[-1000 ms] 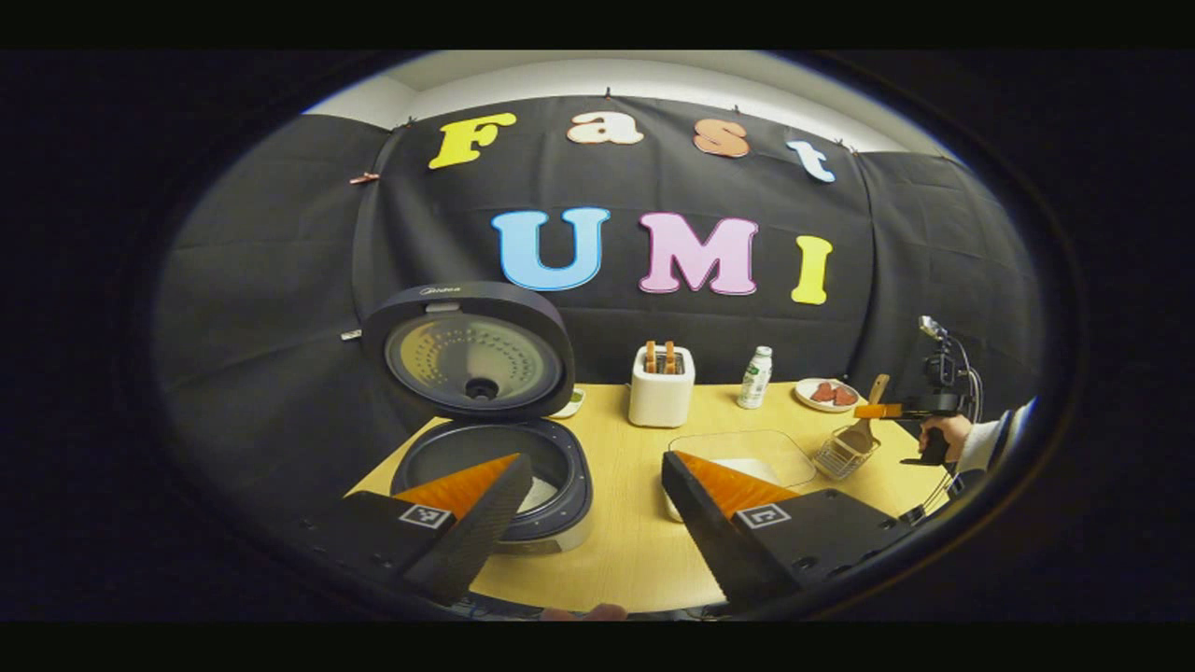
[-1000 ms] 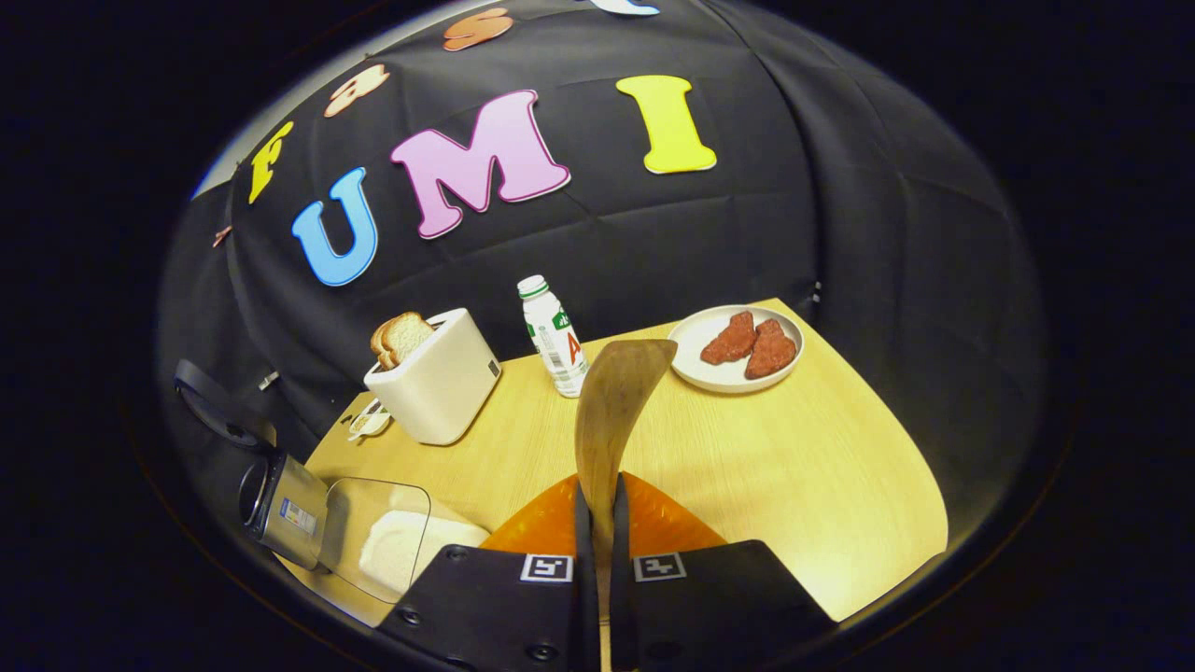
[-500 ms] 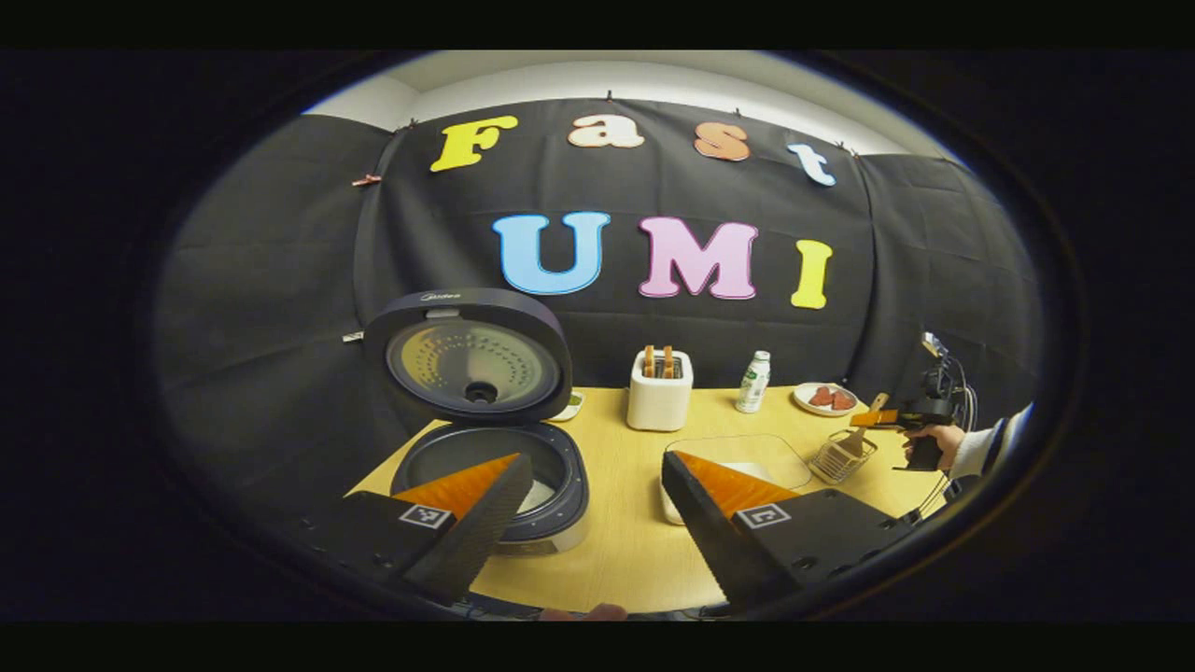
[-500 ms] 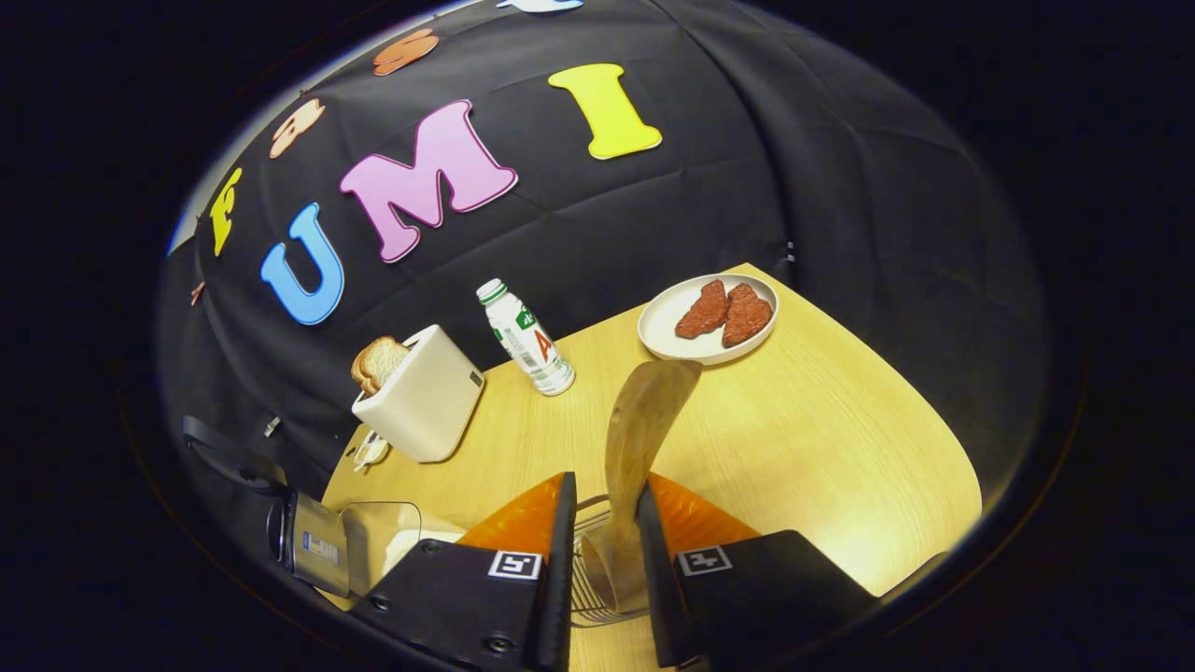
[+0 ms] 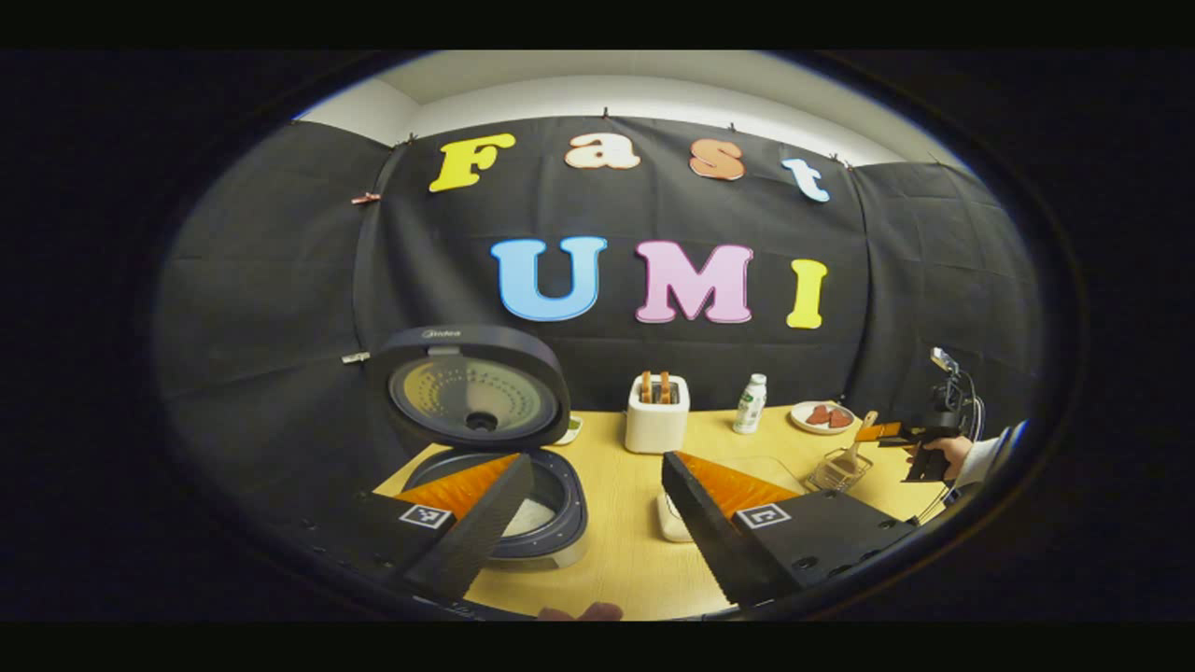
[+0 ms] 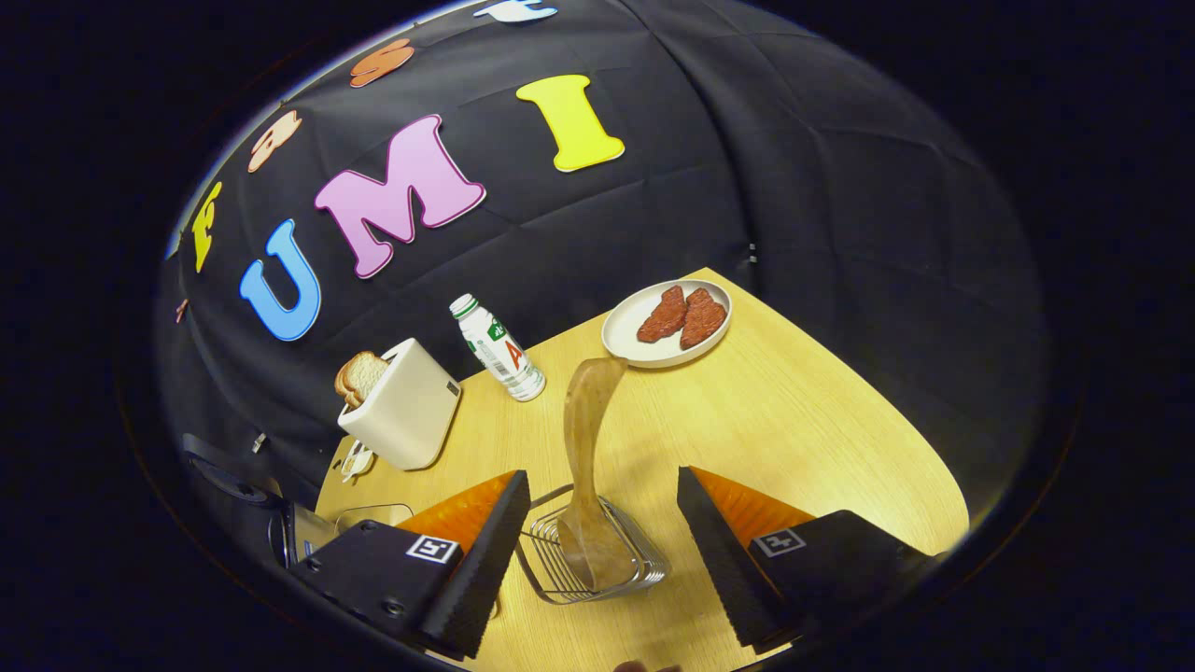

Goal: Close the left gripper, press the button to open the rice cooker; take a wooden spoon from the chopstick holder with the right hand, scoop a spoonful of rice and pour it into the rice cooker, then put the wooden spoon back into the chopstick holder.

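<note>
Now wooden spoon (image 6: 586,467) stands in the chopstick holder (image 6: 597,565) on the tabletop (image 6: 794,420), right hand-held gripper (image 6: 597,551) spread wide around it. Left hand-held gripper (image 5: 597,509) wide too, before open rice cooker (image 5: 495,467).

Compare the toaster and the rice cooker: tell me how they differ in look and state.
The toaster is a pale upright box, while the rice cooker is dark, low and rounded. The toaster carries bread slices poking out of its top slots; the rice cooker stands open, its lid tipped up and something white lying in its pot. In the left gripper view the toaster stands far back by the cloth wall, the rice cooker nearer and to the left. Both sit on the wooden table.
</note>
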`<control>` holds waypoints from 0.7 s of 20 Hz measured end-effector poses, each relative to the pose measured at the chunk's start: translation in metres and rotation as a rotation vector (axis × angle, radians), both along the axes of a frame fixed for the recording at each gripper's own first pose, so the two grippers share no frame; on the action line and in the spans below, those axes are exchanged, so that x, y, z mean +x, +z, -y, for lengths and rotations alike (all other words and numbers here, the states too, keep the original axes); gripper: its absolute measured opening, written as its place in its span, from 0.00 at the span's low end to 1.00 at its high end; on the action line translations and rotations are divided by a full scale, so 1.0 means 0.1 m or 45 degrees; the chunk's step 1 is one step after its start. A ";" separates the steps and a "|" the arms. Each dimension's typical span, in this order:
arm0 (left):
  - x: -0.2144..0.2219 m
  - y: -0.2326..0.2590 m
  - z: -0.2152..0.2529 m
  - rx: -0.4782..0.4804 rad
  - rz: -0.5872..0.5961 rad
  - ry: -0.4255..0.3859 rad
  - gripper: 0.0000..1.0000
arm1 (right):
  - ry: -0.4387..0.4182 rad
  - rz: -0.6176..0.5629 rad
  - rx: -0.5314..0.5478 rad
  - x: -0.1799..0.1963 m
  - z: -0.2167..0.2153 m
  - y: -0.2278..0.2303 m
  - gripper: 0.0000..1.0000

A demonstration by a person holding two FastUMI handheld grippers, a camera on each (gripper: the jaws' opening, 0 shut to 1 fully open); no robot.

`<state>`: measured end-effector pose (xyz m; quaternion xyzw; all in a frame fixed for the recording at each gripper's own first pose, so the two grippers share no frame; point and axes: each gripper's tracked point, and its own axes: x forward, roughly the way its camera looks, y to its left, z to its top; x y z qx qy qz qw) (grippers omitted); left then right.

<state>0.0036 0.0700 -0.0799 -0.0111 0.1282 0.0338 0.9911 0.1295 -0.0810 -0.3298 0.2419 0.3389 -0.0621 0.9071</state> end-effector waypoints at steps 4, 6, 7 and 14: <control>0.20 0.43 -0.18 0.016 0.099 0.049 0.95 | -0.045 0.049 -0.072 -0.22 0.12 0.31 0.98; 0.31 0.59 -0.33 0.038 0.128 0.079 0.95 | -0.024 0.088 -0.138 -0.33 0.16 0.47 0.98; 0.38 0.66 -0.42 0.054 0.135 0.093 0.95 | -0.006 0.104 -0.169 -0.39 0.16 0.56 0.98; 0.91 0.99 -1.12 0.143 0.191 0.187 0.94 | 0.119 0.227 -0.225 -0.72 -0.15 1.20 0.99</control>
